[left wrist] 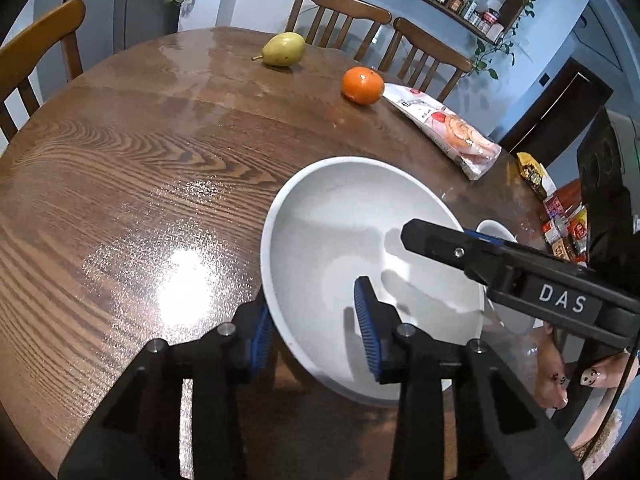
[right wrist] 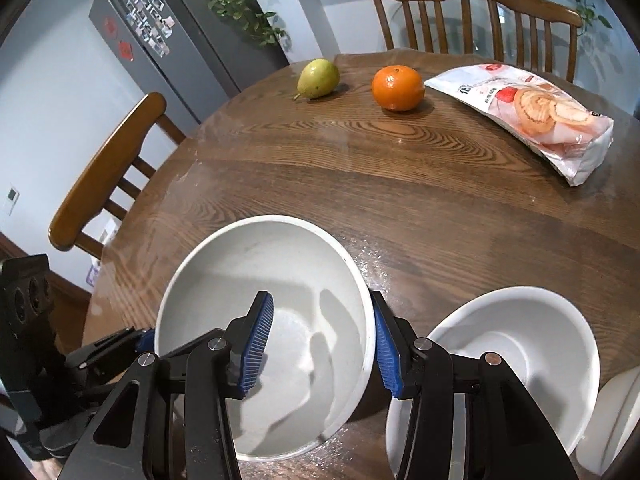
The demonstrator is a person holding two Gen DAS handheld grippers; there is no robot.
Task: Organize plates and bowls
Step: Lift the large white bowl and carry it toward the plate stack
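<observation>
Your left gripper (left wrist: 316, 332) straddles the near-left rim of the large, shallow, pale grey ceramic bowl (left wrist: 340, 232), one blue ribbed pad outside the wall and one inside, jaws drawn in as far as they go and clamped on that rim. Your right gripper (right wrist: 324, 346) straddles the opposite side of the same bowl (right wrist: 248, 280), its left pad inside the basin and its right pad against the outer wall; it too has closed in on the rim, though you cannot tell from the pictures how firmly the pads press. That grey bowl sits on the near part of the round, dark brown wood-grain table (left wrist: 132, 168), between your two tools. Just to its right stands a smaller white round bowl (right wrist: 532, 344), apart from the grey one, and at the right edge of the right wrist view a sliver of another white dish (right wrist: 616, 420) shows. Further across the table lie a yellow-green pear (right wrist: 319, 78), a round orange fruit (right wrist: 397, 88) beside it, and a white and pink plastic snack bag (right wrist: 532, 114) to the right. Brown wooden slat-back chairs (right wrist: 420, 12) ring the far side, and a dark grey fridge covered in magnets (right wrist: 148, 28) stands at the back left.
</observation>
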